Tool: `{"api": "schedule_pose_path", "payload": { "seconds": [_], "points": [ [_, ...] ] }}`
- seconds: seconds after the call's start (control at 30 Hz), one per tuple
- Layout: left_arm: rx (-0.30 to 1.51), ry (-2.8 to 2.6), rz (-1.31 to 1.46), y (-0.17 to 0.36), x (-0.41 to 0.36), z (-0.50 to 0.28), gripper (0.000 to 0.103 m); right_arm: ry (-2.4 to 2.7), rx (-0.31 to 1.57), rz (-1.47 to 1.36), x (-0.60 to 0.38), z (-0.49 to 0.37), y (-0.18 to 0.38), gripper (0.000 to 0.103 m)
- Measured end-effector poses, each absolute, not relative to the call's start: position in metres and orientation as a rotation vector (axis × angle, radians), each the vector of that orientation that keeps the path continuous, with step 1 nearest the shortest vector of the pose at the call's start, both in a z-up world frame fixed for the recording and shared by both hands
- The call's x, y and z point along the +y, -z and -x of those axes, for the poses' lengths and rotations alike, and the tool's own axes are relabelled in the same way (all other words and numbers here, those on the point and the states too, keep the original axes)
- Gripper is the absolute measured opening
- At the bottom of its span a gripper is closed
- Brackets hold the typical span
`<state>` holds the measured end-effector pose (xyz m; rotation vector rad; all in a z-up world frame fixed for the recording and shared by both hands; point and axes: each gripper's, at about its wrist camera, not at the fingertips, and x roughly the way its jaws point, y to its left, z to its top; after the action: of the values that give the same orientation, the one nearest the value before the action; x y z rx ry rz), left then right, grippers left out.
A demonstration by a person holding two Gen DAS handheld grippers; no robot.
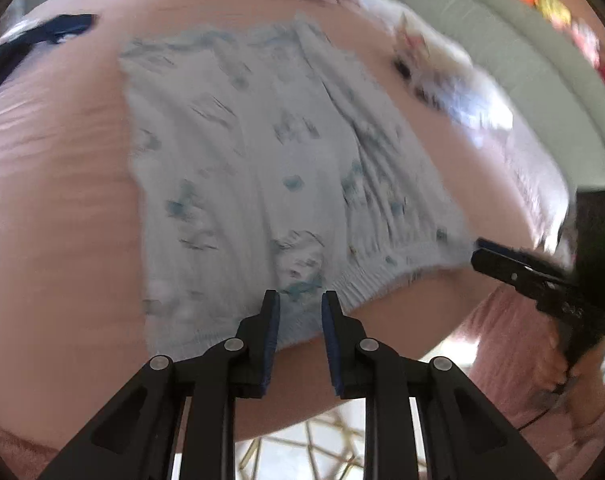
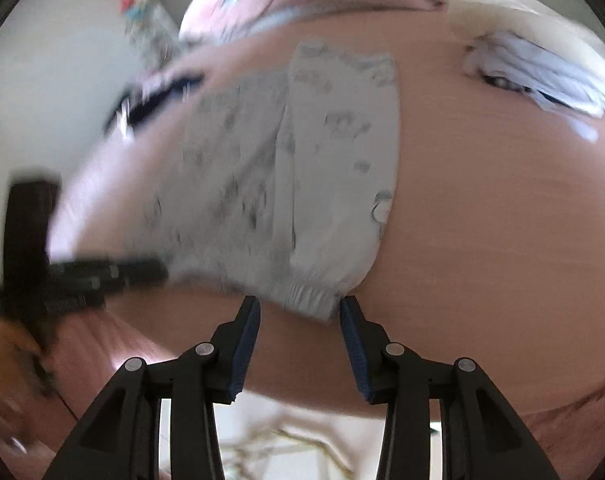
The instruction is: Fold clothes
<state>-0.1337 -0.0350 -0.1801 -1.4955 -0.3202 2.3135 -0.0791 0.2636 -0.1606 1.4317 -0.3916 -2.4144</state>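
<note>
A pale blue printed pair of small pants [image 1: 262, 168] lies flat on a pink bed sheet [image 1: 54, 200], waistband toward me. My left gripper [image 1: 300, 300] is open, its tips over the near left end of the waistband. My right gripper [image 2: 300, 304] is open at the waistband's near right corner [image 2: 314, 296]. The pants also show in the right wrist view [image 2: 302, 152]. Each gripper shows in the other's view: the right one [image 1: 502, 264] at the right end of the waistband, the left one [image 2: 114, 272] at the left end. Both views are motion-blurred.
A dark blue garment [image 1: 34, 44] lies at the far left of the sheet. A white and blue crumpled garment [image 2: 542, 76] lies at the far right. A pale green headboard or cushion [image 1: 502, 40] runs behind. Patterned floor [image 1: 322, 444] shows below the bed edge.
</note>
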Motion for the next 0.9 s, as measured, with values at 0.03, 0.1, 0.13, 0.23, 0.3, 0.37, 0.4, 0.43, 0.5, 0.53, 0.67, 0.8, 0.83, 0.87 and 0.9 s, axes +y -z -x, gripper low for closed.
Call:
{"api": "schedule_pose_path", "payload": {
  "seconds": [0.03, 0.1, 0.13, 0.23, 0.3, 0.37, 0.4, 0.43, 0.5, 0.53, 0.67, 0.8, 0.83, 0.87, 0.9],
  "points": [
    [-0.451, -2.349, 1.475, 0.179, -0.053, 0.130, 0.023, 2.446, -0.460, -1.411, 0.272, 0.082, 0.158, 0.041],
    [-0.632, -2.365, 1.488, 0.187, -0.077, 0.126, 0.045, 2.414, -0.634, -1.442, 0.291, 0.088, 0.170, 0.041],
    [-0.712, -2.377, 1.509, 0.194, -0.090, 0.122, 0.047, 2.384, -0.724, -1.463, 0.300, 0.091, 0.177, 0.041],
    [-0.818, -2.392, 1.542, 0.210, -0.107, 0.113, 0.048, 2.301, -0.884, -1.511, 0.313, 0.098, 0.197, 0.041],
    [-0.837, -2.394, 1.520, 0.212, -0.112, 0.112, 0.048, 2.256, -0.918, -1.525, 0.310, 0.100, 0.206, 0.042],
    [-0.829, -2.395, 1.519, 0.215, -0.109, 0.117, 0.048, 2.206, -0.927, -1.520, 0.304, 0.101, 0.208, 0.042],
    [-0.823, -2.391, 1.520, 0.217, -0.106, 0.119, 0.047, 2.190, -0.924, -1.516, 0.300, 0.103, 0.210, 0.042],
    [-0.812, -2.390, 1.522, 0.218, -0.099, 0.124, 0.047, 2.185, -0.915, -1.511, 0.296, 0.107, 0.211, 0.042],
    [-0.792, -2.379, 1.530, 0.220, -0.087, 0.132, 0.044, 2.181, -0.890, -1.512, 0.290, 0.114, 0.213, 0.037],
    [-0.785, -2.368, 1.536, 0.219, -0.084, 0.134, 0.033, 2.187, -0.870, -1.522, 0.287, 0.117, 0.212, 0.023],
    [-0.849, -2.299, 1.500, 0.202, -0.080, 0.140, 0.006, 2.135, -0.953, -1.468, 0.285, 0.107, 0.196, 0.007],
    [-0.925, -2.285, 1.266, 0.145, -0.091, 0.130, 0.006, 2.160, -0.989, -1.275, 0.280, 0.093, 0.145, 0.007],
    [-0.955, -2.273, 1.192, 0.127, -0.095, 0.122, 0.006, 2.179, -0.973, -1.228, 0.280, 0.090, 0.128, 0.007],
    [-0.967, -2.266, 1.141, 0.115, -0.098, 0.116, 0.006, 2.202, -0.960, -1.182, 0.281, 0.084, 0.113, 0.007],
    [-0.975, -2.258, 1.097, 0.105, -0.100, 0.110, 0.006, 2.230, -0.947, -1.135, 0.282, 0.077, 0.097, 0.007]
  ]
}}
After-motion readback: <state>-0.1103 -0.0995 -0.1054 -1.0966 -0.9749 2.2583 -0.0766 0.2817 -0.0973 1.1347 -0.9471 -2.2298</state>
